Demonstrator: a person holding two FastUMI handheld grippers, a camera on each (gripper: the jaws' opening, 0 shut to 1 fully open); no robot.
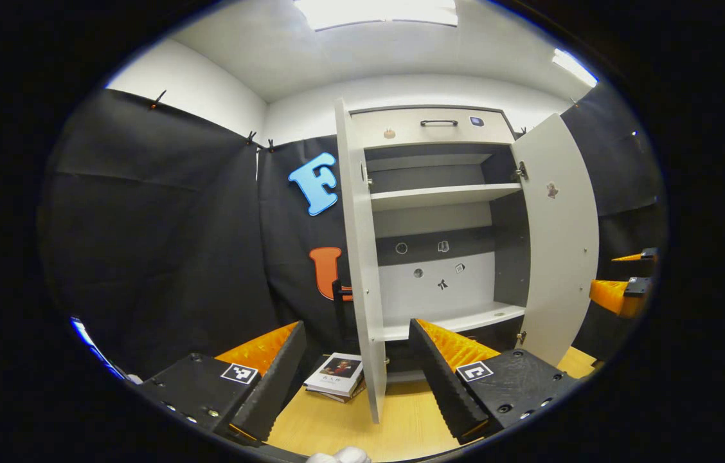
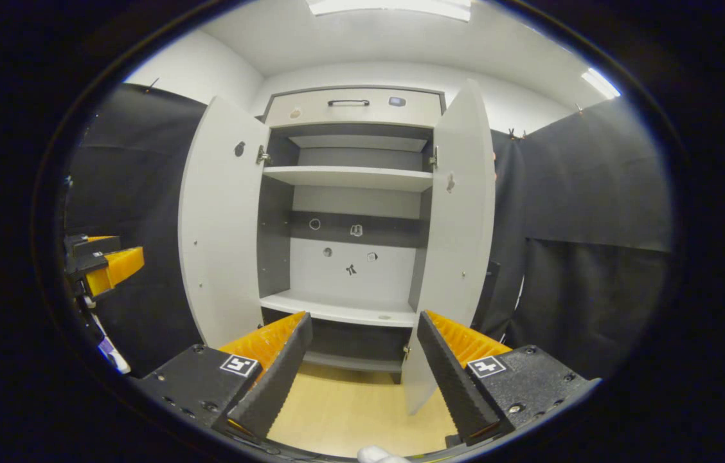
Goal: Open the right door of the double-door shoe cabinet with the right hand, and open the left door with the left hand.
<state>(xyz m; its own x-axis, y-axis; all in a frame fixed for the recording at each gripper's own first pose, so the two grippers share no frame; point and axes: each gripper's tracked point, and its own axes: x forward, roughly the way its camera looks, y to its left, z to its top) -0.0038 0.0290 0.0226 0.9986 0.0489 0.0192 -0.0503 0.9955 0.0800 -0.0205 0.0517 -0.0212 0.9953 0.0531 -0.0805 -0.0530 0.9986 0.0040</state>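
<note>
Left gripper (image 1: 357, 370), left gripper view: jaws standing wide, holding nothing, the left door (image 1: 359, 257) showing edge-on between them, the right door (image 1: 558, 238) swinging open at right, a book (image 1: 337, 375) lying on the floor. Right gripper (image 2: 362, 363), right gripper view: jaws gaping wide, empty, facing the shoe cabinet (image 2: 349, 193) with both doors standing open.

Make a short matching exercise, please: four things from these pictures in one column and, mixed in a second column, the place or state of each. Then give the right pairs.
Things:
1. left door
2. drawer
3. book
4. left tool

Place or state:
A. lying on the floor beside the cabinet
B. at the top of the cabinet, closed
C. fingers apart, holding nothing
D. swung open, seen almost edge-on in the left gripper view

Pairs: 1-D, 2-B, 3-A, 4-C
</note>
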